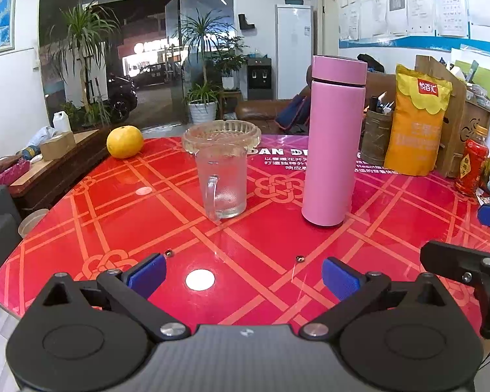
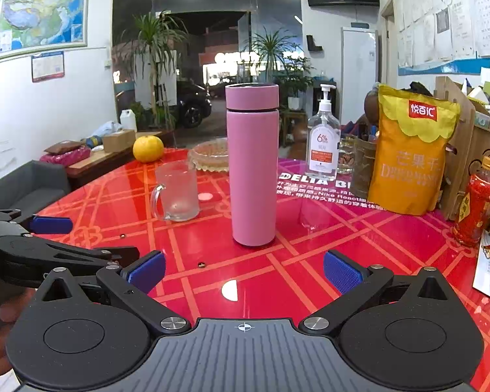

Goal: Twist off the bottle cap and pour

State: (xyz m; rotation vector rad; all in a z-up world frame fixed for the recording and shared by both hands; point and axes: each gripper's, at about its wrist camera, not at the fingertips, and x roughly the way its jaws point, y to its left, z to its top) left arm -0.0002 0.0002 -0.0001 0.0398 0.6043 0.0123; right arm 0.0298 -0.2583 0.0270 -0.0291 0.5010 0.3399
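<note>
Standing upright on the table [image 2: 310,261], the pink thermos [image 2: 253,166] is facing the right tool [image 2: 244,272] dead ahead, while both tools, the left tool [image 1: 243,276] too, are gaping wide and empty.

Glossy red table [image 1: 261,238] under pink bottle [image 1: 334,140], glass mug [image 1: 222,183], ashtray [image 1: 221,137], orange [image 1: 124,141].

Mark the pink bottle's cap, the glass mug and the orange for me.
pink bottle's cap [image 2: 252,97], right wrist view, cap's side wall.
glass mug [image 1: 224,183], left wrist view, front of body.
orange [image 1: 124,141], left wrist view, centre of fruit.
</note>
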